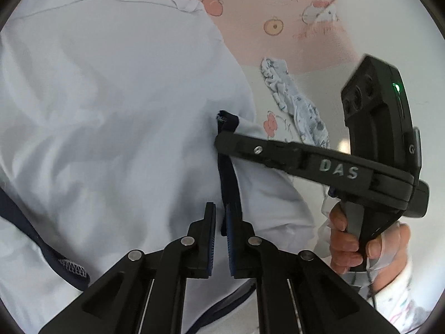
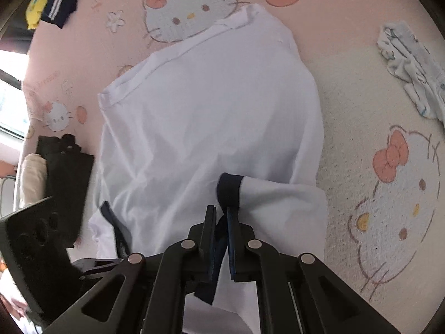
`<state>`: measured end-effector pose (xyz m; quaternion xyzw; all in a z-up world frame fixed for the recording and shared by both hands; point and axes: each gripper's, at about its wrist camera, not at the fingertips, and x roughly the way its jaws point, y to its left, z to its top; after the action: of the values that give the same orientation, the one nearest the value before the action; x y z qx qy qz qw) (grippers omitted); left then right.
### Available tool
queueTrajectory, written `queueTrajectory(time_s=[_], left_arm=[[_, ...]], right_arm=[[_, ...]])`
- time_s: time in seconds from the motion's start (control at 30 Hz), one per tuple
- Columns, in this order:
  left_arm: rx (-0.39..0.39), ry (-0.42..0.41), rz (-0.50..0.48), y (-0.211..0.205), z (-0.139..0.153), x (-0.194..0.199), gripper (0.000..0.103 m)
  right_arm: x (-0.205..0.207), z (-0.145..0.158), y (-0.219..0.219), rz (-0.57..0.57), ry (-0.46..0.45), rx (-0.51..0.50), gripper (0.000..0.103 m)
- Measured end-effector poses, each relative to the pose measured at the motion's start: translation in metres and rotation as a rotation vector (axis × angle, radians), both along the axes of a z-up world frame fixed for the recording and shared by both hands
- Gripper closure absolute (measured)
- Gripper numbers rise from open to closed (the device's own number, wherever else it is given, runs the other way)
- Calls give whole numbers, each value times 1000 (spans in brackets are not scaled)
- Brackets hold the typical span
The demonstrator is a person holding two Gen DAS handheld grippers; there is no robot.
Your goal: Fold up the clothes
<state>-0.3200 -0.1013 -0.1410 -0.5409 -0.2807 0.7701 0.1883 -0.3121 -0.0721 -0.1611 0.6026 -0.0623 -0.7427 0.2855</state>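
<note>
On the cartoon-cat bedsheet (image 2: 389, 111) lay the white shirt (image 2: 208, 111). My right gripper (image 2: 221, 222) clenched its navy sleeve cuff (image 2: 228, 189); my left gripper (image 1: 221, 222) stood slightly parted, gripping nothing.

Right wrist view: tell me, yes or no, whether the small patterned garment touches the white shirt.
No: the small patterned garment lies apart from the white shirt, with bare sheet between them.

One white shirt (image 2: 211, 128); one patterned cloth (image 2: 411, 75); one dark-and-yellow garment pile (image 2: 52, 0); two grippers (image 2: 221, 217) (image 1: 221, 217); one bedsheet (image 2: 375, 144).
</note>
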Motion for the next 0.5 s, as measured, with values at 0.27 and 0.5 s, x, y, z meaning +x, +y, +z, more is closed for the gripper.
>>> queueTrajectory(time_s=[0.27,0.5], left_arm=[[34,-35,69,3,7,-1,31],[66,-56,83,29,10,13,26]], right_arm=[[-2,27,37,-112,94,-75,49],[4,28,91,-247,65,-71,44]])
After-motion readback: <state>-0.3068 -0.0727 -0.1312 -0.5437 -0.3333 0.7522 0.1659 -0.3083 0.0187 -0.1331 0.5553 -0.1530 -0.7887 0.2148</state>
